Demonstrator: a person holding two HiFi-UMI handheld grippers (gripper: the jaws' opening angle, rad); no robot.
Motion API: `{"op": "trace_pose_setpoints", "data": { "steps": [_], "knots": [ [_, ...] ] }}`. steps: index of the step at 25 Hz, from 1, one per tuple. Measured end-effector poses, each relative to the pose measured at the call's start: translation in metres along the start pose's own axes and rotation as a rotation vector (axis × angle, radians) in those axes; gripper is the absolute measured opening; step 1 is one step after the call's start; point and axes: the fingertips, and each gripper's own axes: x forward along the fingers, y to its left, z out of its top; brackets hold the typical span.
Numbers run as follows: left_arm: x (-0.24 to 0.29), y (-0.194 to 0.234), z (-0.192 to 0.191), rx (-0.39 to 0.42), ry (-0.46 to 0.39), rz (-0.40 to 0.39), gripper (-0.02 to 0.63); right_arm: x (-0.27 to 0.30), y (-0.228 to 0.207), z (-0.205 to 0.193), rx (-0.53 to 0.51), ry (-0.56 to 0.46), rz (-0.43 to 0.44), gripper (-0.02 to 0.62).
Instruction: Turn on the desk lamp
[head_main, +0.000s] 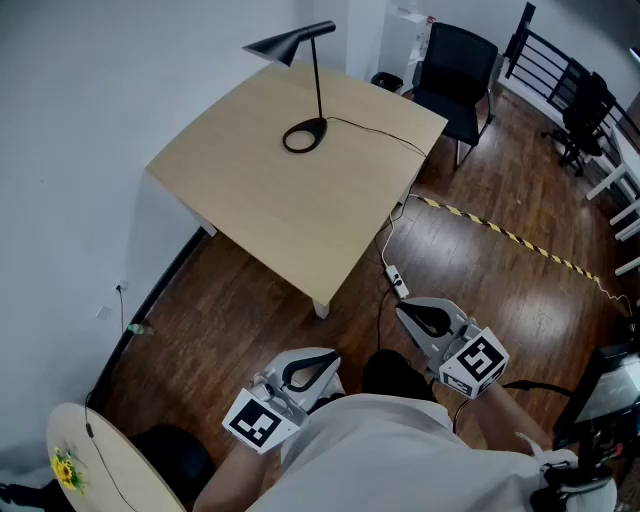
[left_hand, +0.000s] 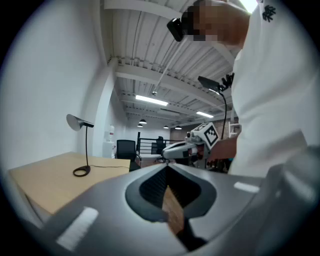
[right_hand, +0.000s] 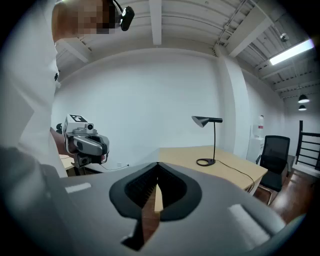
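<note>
A black desk lamp (head_main: 318, 92) stands unlit at the far side of a light wooden table (head_main: 260, 200), its ring base (head_main: 305, 135) near the middle. It also shows as the lamp (left_hand: 83, 148) and the lamp (right_hand: 212, 139) in the gripper views. Its cord (head_main: 385, 135) runs off the table's right edge down to a white block (head_main: 397, 281) on the floor. My left gripper (head_main: 333, 357) and right gripper (head_main: 401, 309) are held close to my body, well short of the table. The left gripper (left_hand: 166, 166) and right gripper (right_hand: 158, 164) are both shut on nothing.
A black office chair (head_main: 455, 70) stands behind the table's right corner. Yellow-black tape (head_main: 510, 235) crosses the wooden floor. More chairs (head_main: 580, 110) and white desks are at the far right. A round table (head_main: 90, 465) lies at bottom left. A white wall borders the left.
</note>
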Motion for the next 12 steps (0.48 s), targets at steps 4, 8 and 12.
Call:
{"op": "trace_pose_setpoints", "data": {
  "steps": [4, 8, 12],
  "knots": [
    [-0.003, 0.034, 0.002, -0.013, -0.017, 0.05, 0.015, 0.039, -0.02, 0.002, -0.019, 0.008, 0.023, 0.003],
    [0.0, 0.079, 0.006, -0.021, -0.023, 0.12, 0.015, 0.089, -0.059, 0.004, -0.04, 0.003, 0.051, 0.003],
    [0.016, 0.129, 0.01, -0.019, -0.009, 0.209, 0.015, 0.142, -0.107, 0.01, -0.079, -0.028, 0.099, 0.003]
  ]
}}
